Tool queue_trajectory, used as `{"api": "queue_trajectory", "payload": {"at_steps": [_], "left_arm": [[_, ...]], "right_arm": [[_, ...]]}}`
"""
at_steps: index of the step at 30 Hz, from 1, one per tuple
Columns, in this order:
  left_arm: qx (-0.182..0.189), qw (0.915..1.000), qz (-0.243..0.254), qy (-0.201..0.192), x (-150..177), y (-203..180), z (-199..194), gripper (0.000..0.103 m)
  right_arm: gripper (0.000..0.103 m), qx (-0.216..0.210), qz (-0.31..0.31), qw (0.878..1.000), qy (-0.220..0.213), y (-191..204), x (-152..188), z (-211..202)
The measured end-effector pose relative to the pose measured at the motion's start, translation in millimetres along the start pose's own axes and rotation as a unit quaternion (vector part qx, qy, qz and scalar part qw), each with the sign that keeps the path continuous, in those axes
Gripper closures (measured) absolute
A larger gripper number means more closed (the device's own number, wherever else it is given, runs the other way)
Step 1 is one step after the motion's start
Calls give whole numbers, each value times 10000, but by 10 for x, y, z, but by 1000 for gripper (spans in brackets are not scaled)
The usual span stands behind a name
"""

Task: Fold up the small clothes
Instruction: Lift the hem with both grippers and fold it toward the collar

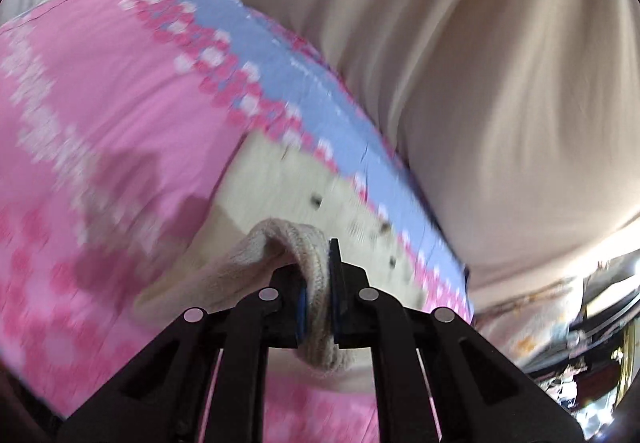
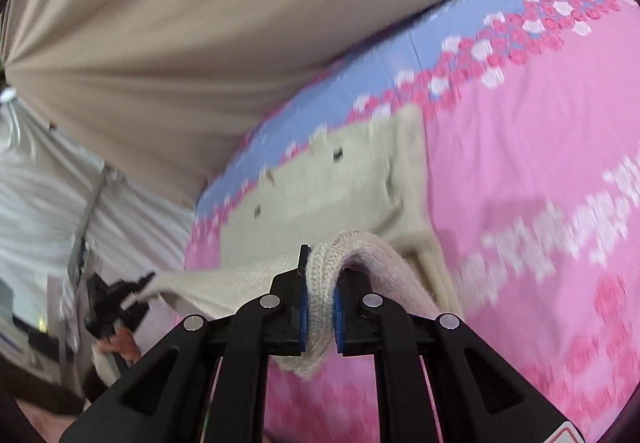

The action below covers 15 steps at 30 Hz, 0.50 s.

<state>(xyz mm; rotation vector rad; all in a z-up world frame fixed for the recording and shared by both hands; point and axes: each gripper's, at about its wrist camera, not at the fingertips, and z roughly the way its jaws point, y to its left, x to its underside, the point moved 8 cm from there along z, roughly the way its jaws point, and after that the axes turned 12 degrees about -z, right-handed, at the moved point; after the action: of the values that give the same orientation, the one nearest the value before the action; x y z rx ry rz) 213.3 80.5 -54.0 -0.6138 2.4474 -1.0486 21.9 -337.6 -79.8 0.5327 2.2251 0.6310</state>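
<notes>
Left wrist view: the left gripper (image 1: 318, 295) is clenching the ribbed hem of a cream knitted garment (image 1: 288, 179), while the right gripper (image 2: 320, 295) is pinching the other corner, lifting that edge off the pink flowered bedsheet (image 2: 520, 147), likely to fold it over.

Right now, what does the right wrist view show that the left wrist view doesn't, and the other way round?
Only the right wrist view shows the left gripper from outside, at the lower left, clamping the far end of the cream knit garment, with pale pleated fabric behind it. Only the left wrist view shows blurred clutter at the right edge. Both show a gripper shut on a ribbed knit edge, the right gripper in its own view, the garment spread on the pink and blue bedsheet, and a beige curtain beyond.
</notes>
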Motion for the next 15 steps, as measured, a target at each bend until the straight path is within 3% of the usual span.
{"api": "queue_trajectory", "payload": {"at_steps": [7, 15], "left_arm": [[-408, 9988, 76, -259, -460, -241, 861, 96], [-1218, 9924, -69, -174, -745, -38, 1759, 94]], "right_arm": [[95, 118, 803, 9966, -149, -461, -621, 764], [93, 560, 1374, 9887, 211, -888, -790, 1451]]}}
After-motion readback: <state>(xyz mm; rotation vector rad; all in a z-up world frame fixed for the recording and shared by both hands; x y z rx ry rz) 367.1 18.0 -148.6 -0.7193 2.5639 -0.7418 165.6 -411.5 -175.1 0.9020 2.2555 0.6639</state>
